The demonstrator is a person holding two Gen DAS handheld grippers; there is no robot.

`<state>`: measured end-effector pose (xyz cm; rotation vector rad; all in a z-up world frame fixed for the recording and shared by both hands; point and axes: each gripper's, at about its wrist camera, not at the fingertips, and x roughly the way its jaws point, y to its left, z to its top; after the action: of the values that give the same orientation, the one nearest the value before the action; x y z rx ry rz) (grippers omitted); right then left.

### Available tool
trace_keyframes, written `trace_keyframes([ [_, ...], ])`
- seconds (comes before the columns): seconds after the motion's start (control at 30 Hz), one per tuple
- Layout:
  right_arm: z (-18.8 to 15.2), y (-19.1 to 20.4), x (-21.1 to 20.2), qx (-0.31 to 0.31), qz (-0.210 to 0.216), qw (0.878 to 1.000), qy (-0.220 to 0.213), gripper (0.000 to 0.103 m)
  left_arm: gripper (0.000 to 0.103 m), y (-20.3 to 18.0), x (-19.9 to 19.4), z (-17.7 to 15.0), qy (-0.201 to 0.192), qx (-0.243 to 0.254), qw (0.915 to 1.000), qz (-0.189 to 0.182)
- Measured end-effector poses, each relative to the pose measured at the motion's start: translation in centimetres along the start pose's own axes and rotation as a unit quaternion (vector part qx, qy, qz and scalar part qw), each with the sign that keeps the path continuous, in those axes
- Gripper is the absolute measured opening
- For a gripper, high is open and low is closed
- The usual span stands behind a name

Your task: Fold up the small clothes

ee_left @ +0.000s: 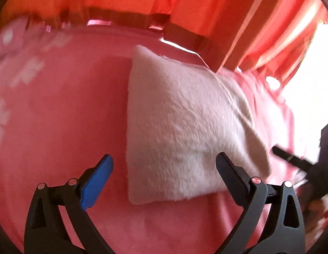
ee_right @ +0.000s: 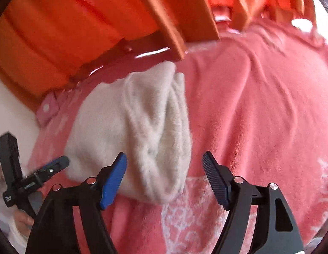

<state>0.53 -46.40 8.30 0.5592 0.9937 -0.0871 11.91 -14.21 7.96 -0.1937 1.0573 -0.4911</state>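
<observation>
A plush pink blanket (ee_left: 58,116) covers the bed, a fuzzy cream garment (ee_left: 178,131), folded into a blunt wedge, lies near its far edge, and both the left gripper (ee_left: 164,167) and right gripper (ee_right: 164,165) hover spread and empty.

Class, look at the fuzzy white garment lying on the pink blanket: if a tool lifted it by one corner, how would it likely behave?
The white garment would probably droop limply, since it already lies in soft folds. Its fluffy pile suggests it is light and grips well, not slippery. It seems unlikely to slide on the plush pink blanket.
</observation>
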Motion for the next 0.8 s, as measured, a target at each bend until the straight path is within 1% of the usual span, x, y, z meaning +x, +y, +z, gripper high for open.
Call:
trace_keyframes([
  [0.03, 0.1, -0.3, 0.4, 0.014, 0.009, 1.000, 0.007, 0.072, 0.095, 0.8, 0.5, 0.4, 0.006, -0.022, 0.9997, -0.010],
  [0.07, 0.1, -0.7, 1.0, 0.033, 0.023, 0.999, 0.017, 0.072, 0.095, 1.1, 0.8, 0.5, 0.008, -0.034, 0.9993, -0.010],
  [0.13, 0.0, -0.8, 2.1, 0.048, 0.042, 0.998, 0.028, 0.072, 0.095, 1.8, 1.2, 0.6, 0.009, -0.049, 0.9987, -0.005],
  [0.23, -0.8, 1.1, 2.6, 0.022, 0.034, 0.999, 0.027, 0.072, 0.095, 2.2, 1.0, 0.1, 0.002, -0.047, 0.9989, -0.002],
  [0.33, -1.3, 2.8, 2.9, 0.003, 0.014, 0.999, 0.033, 0.072, 0.095, 2.3, 0.1, -0.6, -0.008, -0.027, 0.9995, 0.015],
  [0.4, -1.8, 3.6, 2.7, -0.014, 0.004, 0.999, 0.034, 0.064, 0.095, 2.6, -0.8, -1.1, -0.018, -0.010, 0.9994, 0.027],
  [0.43, -2.0, 3.9, 2.5, -0.024, -0.008, 0.999, 0.038, 0.051, 0.095, 3.1, -1.4, -1.3, -0.022, -0.006, 0.9992, 0.031],
  [0.47, -2.1, 4.1, 2.4, -0.029, -0.016, 0.999, 0.039, 0.035, 0.095, 3.5, -1.7, -1.2, -0.025, -0.006, 0.9992, 0.032],
  [0.5, -2.1, 4.2, 2.3, -0.030, -0.015, 0.999, 0.041, 0.026, 0.095, 4.1, -2.2, -1.3, -0.028, -0.007, 0.9990, 0.034],
  [0.53, -1.9, 4.2, 2.2, -0.024, -0.009, 0.999, 0.044, 0.019, 0.095, 4.8, -2.6, -1.5, -0.030, -0.011, 0.9988, 0.038],
  [0.57, -1.5, 4.4, 1.9, -0.017, -0.002, 0.999, 0.041, 0.016, 0.095, 5.9, -3.4, -1.7, -0.037, -0.023, 0.9981, 0.044],
  [0.6, -1.1, 4.9, 1.5, -0.016, 0.002, 0.999, 0.034, 0.016, 0.095, 6.9, -4.0, -1.9, -0.044, -0.034, 0.9972, 0.050],
  [0.67, 0.0, 7.3, 0.3, -0.027, 0.024, 0.999, 0.016, 0.015, 0.095, 8.5, -5.3, -2.5, -0.058, -0.058, 0.9951, 0.056],
  [0.73, 1.2, 12.3, -0.9, -0.061, 0.055, 0.997, -0.006, 0.014, 0.095, 10.0, -6.9, -3.1, -0.073, -0.080, 0.9928, 0.051],
  [0.77, 1.7, 15.2, -1.3, -0.082, 0.068, 0.994, -0.014, 0.014, 0.095, 10.8, -8.3, -3.7, -0.086, -0.094, 0.9908, 0.046],
  [0.8, 2.0, 17.3, -1.2, -0.097, 0.079, 0.992, -0.016, 0.014, 0.095, 11.3, -9.3, -4.1, -0.094, -0.099, 0.9897, 0.043],
])
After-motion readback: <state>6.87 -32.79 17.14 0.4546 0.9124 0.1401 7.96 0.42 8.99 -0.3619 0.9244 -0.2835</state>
